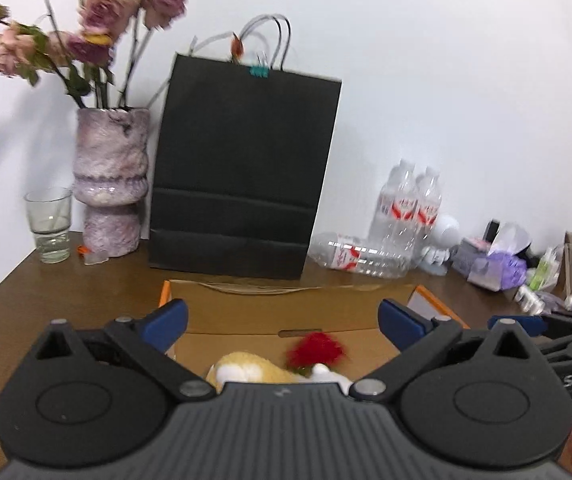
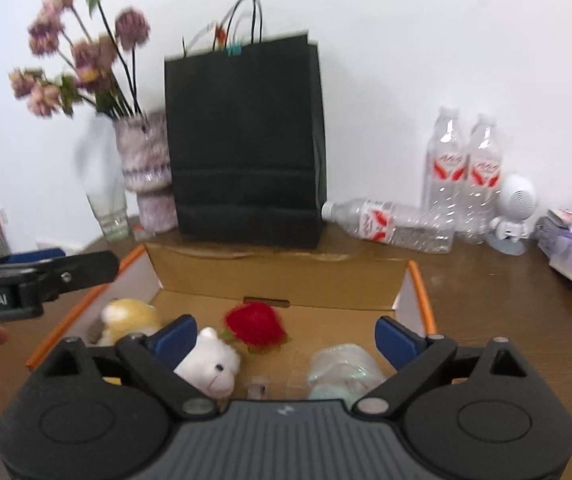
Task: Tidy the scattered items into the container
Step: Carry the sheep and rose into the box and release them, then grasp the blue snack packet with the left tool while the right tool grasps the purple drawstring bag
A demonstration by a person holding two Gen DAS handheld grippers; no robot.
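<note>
Box holds toys, half hidden behind tongs; left tongs, right tongs wide, empty.

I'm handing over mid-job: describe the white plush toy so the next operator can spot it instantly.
Start at the tall black paper bag against the wall; the open cardboard box with orange edges lies in front of it. Inside, near the box's front left, sits the white plush toy, between a yellow plush and a red fabric rose. It alone is white, with a dark eye and a pinkish snout.
</note>
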